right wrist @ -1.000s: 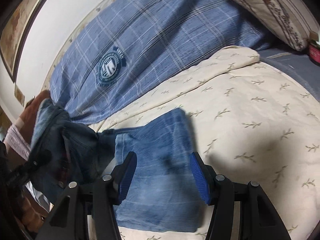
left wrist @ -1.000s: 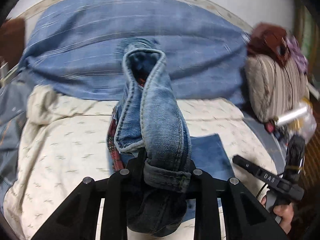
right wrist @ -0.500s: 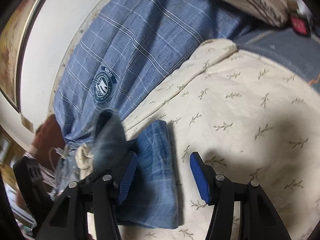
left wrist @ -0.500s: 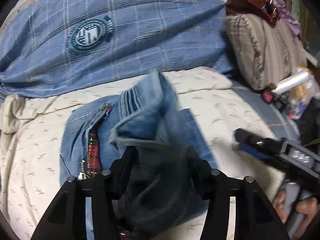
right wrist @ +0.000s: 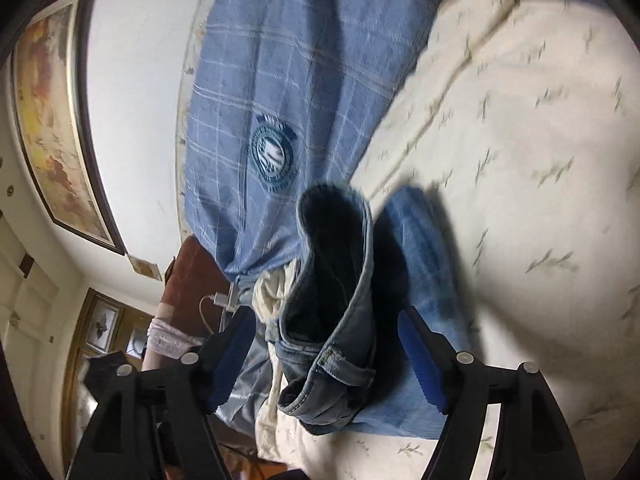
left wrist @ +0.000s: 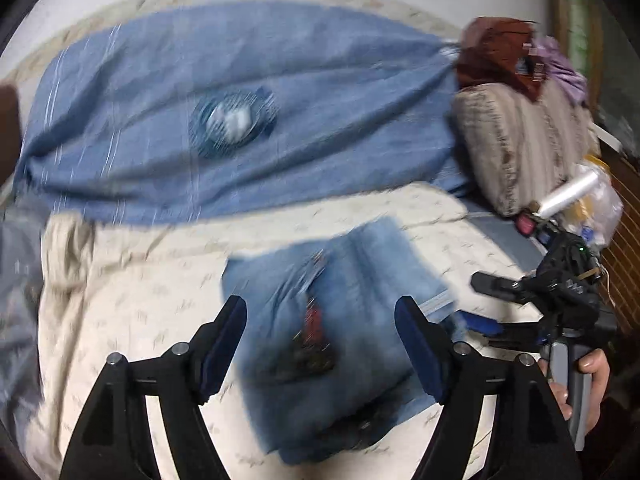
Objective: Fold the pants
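The blue denim pants [left wrist: 340, 320] lie in a folded bundle on the cream leaf-print bedspread [left wrist: 132, 300]. A red plaid lining shows at the fly. My left gripper [left wrist: 320, 332] is open above the bundle, holding nothing; the view is blurred. In the right wrist view the waistband end of the pants [right wrist: 340, 300] stands up open between the blue pads of my right gripper [right wrist: 326, 356], which is open with its jaws apart from the cloth. The right gripper also shows in the left wrist view [left wrist: 484, 304], at the pants' right edge.
A blue plaid blanket with a round emblem [left wrist: 232, 120] lies behind the pants. A striped pillow [left wrist: 516, 140] with clothes on top and a plastic bag [left wrist: 588, 204] are at right. A framed picture [right wrist: 52, 120] hangs on the wall.
My left gripper has let go of the pants, opened and pulled back; the lifted denim now lies on the bundle. The right gripper has tilted and moved in around the waistband end.
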